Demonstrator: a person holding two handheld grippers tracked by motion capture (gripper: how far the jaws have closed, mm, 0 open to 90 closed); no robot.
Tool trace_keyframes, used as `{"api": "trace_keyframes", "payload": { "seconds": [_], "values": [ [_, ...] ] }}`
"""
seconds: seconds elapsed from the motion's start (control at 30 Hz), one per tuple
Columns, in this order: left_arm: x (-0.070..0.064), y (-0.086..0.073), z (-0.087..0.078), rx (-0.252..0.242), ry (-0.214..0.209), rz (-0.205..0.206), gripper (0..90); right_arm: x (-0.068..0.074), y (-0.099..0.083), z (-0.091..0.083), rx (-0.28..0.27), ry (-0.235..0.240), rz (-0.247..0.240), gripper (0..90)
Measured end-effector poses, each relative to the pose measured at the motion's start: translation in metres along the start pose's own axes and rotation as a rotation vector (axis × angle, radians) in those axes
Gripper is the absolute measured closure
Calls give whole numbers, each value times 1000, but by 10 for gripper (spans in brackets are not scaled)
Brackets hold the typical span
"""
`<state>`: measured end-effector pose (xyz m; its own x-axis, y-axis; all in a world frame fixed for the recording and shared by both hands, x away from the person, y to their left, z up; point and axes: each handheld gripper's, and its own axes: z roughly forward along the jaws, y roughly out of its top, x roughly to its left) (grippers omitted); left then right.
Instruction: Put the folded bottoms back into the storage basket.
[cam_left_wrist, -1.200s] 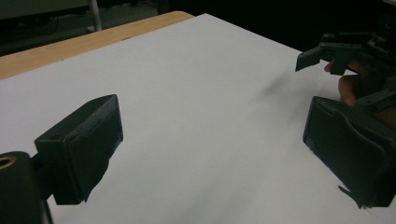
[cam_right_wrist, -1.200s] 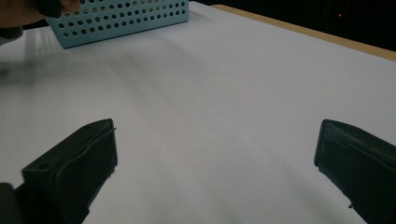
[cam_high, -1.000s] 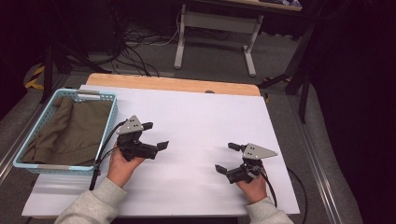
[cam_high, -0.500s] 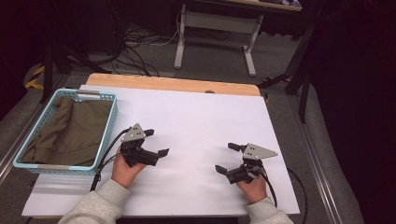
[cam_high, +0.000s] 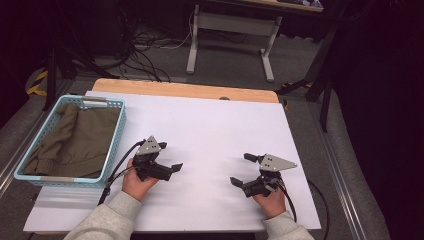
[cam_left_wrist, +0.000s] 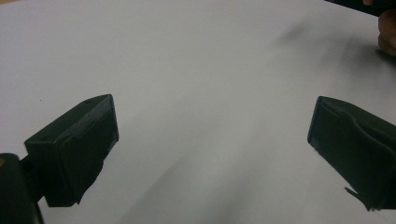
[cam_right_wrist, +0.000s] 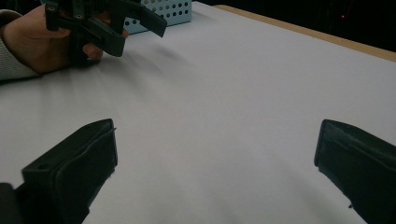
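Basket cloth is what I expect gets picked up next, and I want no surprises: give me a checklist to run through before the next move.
1. Left gripper open: ok, jaws stand wide apart.
2. Right gripper open: ok, jaws wide apart.
3. Both grippers empty: ok, bare table between the jaws.
4. Cloth inside basket: ok.
5. Path from left gripper to basket unobstructed: ok, basket sits just beside it.
6. How the cloth is folded: cannot tell.

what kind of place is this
Probably a lab or recording workspace: a white-covered wooden table with a light blue plastic basket, tangled black cables on the grey floor, and a metal desk frame behind.
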<state>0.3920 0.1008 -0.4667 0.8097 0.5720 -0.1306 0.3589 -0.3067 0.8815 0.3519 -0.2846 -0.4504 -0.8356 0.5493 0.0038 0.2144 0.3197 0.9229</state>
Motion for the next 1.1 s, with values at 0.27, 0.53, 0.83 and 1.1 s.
{"api": "trace_keyframes", "payload": {
  "seconds": [0.27, 0.53, 0.83, 1.1],
  "values": [
    [0, 0, 0, 1, 4, -2, 27, 0, 0, 0, 0, 0, 0, 0],
    [1, 1, -1, -2, 15, -1, 27, 0, 0, 0, 0, 1, 0, 0],
    [1, 1, -2, 1, 14, 6, 40, 0, 0, 0, 0, 1, 0, 0],
    [1, 1, -4, -1, 21, 8, 38, 0, 0, 0, 0, 1, 1, 0]
  ]
}}
